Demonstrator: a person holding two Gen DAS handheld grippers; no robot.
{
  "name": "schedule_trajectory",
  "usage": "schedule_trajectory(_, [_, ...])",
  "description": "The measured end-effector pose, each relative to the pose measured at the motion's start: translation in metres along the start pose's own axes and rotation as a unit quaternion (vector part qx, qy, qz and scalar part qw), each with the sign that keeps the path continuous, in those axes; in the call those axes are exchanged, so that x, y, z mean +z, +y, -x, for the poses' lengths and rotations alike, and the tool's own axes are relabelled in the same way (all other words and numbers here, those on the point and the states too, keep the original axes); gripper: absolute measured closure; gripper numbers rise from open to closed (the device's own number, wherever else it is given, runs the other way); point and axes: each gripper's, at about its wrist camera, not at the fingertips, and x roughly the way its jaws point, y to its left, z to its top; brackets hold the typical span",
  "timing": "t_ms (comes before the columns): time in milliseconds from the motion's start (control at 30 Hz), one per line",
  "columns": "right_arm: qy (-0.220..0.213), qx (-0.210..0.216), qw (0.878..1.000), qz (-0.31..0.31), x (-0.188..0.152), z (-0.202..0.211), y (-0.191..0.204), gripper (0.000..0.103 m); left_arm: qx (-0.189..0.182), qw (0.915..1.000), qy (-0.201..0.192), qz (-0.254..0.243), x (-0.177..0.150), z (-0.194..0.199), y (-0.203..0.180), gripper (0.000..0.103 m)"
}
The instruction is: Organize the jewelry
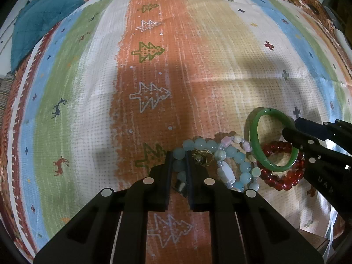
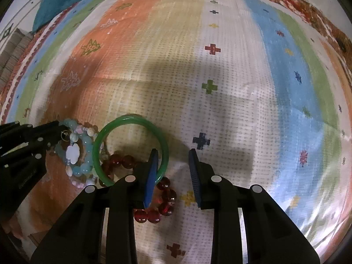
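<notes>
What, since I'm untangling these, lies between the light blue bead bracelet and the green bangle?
A pastel pink-and-white bead strand lies between the light blue bead bracelet and green bangle; left wrist view.

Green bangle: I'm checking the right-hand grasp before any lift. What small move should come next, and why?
Probably close the right gripper. The rim of the green bangle sits between its fingers, close beside one, while the other stands clear, so nothing is clamped yet. The bangle rests across the red bead bracelet; lifting now would likely leave it behind.
</notes>
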Motion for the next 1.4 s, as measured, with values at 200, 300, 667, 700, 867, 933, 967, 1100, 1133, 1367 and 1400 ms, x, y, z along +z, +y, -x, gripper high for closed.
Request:
schedule_trajectory(200, [-0.004,-0.002,1.000,0.000,-0.003,0.001,0.004,0.091,-0.002,1.0000,0.000,0.002,0.000,0.001,0.000,0.092])
schedule_trajectory(300, [-0.004,0.001,1.000,-0.001,-0.003,0.003,0.004,0.094,-0.007,1.0000,-0.001,0.004,0.002,0.003,0.004,0.092])
schedule_trajectory(667, [-0.023,-0.008,0.999,-0.026,-0.009,0.033,-0.021,0.095,-0.051,0.9976,-0.042,0.020,0.007,0.049,0.011,0.092])
schedule_trajectory(700, [-0.025,-0.008,0.999,-0.027,-0.012,0.037,-0.024,0.095,-0.056,0.9972,-0.045,0.022,0.007,0.053,0.012,0.092])
schedule_trajectory(867, [-0.035,-0.005,0.999,-0.034,-0.017,0.052,-0.031,0.095,-0.064,0.9960,-0.061,0.014,0.005,0.069,0.007,0.092])
schedule_trajectory(933, [-0.039,-0.001,0.999,-0.034,-0.020,0.058,-0.030,0.095,-0.065,0.9955,-0.068,0.012,0.005,0.076,0.006,0.092])
schedule_trajectory(967, [-0.042,0.000,0.999,-0.035,-0.020,0.060,-0.029,0.095,-0.065,0.9953,-0.071,0.012,0.004,0.079,0.005,0.092])
schedule_trajectory(1100, [-0.050,0.005,0.998,-0.035,-0.021,0.071,-0.025,0.095,-0.065,0.9947,-0.079,0.014,0.002,0.086,0.006,0.092])
schedule_trajectory(1133, [-0.053,0.006,0.998,-0.034,-0.022,0.075,-0.024,0.095,-0.064,0.9946,-0.081,0.014,0.001,0.088,0.006,0.092])
schedule_trajectory(1367, [-0.066,0.012,0.997,-0.033,-0.031,0.091,-0.017,0.095,-0.063,0.9937,-0.091,0.013,-0.006,0.100,0.007,0.092])
schedule_trajectory(1400, [-0.065,0.012,0.997,-0.032,-0.031,0.091,-0.017,0.095,-0.059,0.9939,-0.093,0.011,-0.007,0.102,0.006,0.092])
